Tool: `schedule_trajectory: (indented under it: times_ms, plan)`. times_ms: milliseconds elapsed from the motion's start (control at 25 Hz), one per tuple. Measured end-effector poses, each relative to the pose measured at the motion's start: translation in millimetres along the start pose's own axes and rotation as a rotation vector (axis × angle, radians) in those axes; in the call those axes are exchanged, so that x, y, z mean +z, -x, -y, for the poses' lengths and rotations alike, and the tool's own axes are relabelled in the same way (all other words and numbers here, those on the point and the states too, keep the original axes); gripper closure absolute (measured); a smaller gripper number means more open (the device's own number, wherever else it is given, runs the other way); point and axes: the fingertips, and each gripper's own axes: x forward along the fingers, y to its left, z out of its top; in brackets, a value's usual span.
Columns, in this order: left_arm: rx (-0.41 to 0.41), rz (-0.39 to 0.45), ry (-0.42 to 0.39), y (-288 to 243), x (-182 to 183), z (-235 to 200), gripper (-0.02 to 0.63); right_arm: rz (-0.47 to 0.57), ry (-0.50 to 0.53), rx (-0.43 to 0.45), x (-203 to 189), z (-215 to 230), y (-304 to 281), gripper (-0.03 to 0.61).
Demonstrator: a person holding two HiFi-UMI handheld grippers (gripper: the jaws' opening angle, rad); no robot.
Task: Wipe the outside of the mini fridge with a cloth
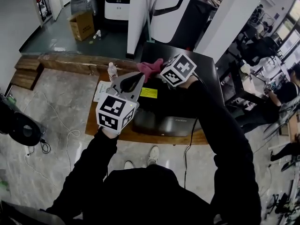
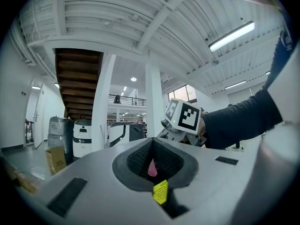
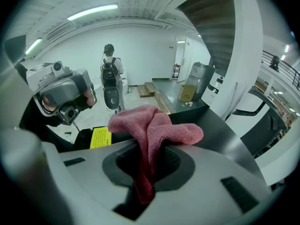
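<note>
The black mini fridge (image 1: 187,62) stands on a low wooden platform (image 1: 93,123), with a yellow label (image 1: 148,93) on it. My right gripper (image 1: 160,69) is over the fridge's top, shut on a pink cloth (image 3: 150,125) that bunches out above the jaws. In the head view the cloth (image 1: 150,68) lies at the fridge's near left corner. My left gripper (image 1: 139,75) hovers just left of it, jaws shut with nothing in them. In the left gripper view its jaws (image 2: 152,140) meet, and a sliver of the cloth (image 2: 153,168) shows beyond them.
A water bottle (image 1: 112,71) and a sheet of paper (image 1: 101,90) sit on the platform left of the fridge. A cardboard box (image 1: 82,25) stands further back. White machines (image 1: 119,1) and a pillar (image 1: 136,18) stand behind. Seated people (image 1: 281,93) are at right.
</note>
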Motion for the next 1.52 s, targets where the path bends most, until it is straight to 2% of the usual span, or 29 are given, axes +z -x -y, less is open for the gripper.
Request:
schedule_trajectory:
  times_ms: [320,520,680,760,960,1280,1520]
  plan:
    - [-0.044,0.016,0.0,16,4,24,0.607,-0.038,-0.014,0.052,-16,-59,17,0.525]
    - [-0.069,0.034,0.006,18,11,36,0.607,-0.066,-0.06,0.133,-23,-83,26,0.523]
    - [-0.078,0.045,-0.001,12,18,41,0.607,-0.052,-0.087,0.214,-27,-98,37,0.522]
    - [-0.081,0.049,-0.006,7,23,42,0.607,-0.032,-0.08,0.206,-25,-96,48,0.522]
    - [-0.081,0.083,-0.013,-21,42,54,0.607,0.031,-0.084,0.121,-29,-56,91,0.52]
    - [-0.123,0.113,-0.015,-92,68,114,0.607,0.092,-0.116,-0.017,-66,42,172,0.52]
    - [-0.124,0.104,-0.027,-137,68,145,0.607,0.123,-0.112,-0.086,-90,115,193,0.517]
